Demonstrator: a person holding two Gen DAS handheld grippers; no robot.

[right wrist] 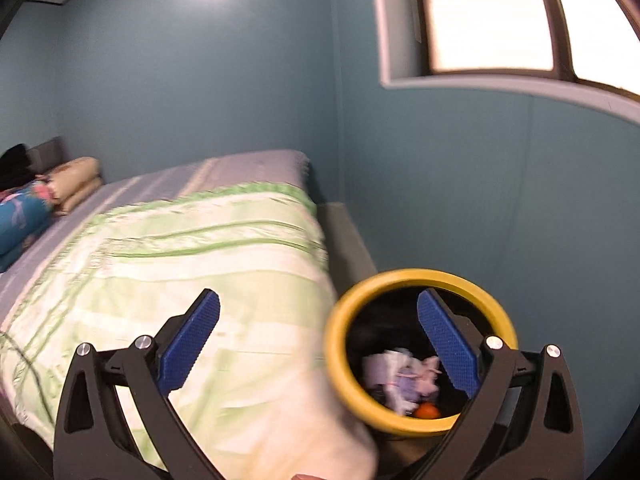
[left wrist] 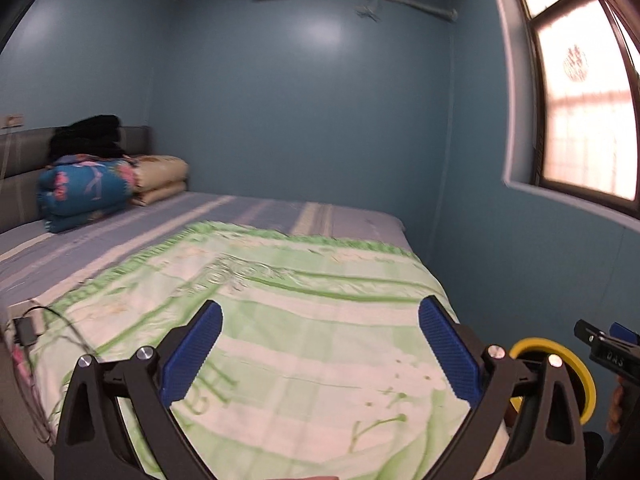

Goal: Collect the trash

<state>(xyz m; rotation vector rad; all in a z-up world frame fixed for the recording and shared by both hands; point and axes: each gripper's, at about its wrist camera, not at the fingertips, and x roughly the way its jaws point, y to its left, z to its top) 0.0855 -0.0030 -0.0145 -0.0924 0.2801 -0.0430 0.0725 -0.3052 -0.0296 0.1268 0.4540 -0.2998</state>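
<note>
only right wrist view shows crumpled trash inside bin.

Bin trash blurred, indistinct.

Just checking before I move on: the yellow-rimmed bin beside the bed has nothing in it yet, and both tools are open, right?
Not quite. The right wrist view shows the yellow-rimmed bin already holds crumpled paper and something orange. Both tools, left and right, are open.

The only legible marking is pale lettering, apparently "DAS", on the black body of the right gripper, seen at the right edge of the left wrist view. No other text is readable.
</note>
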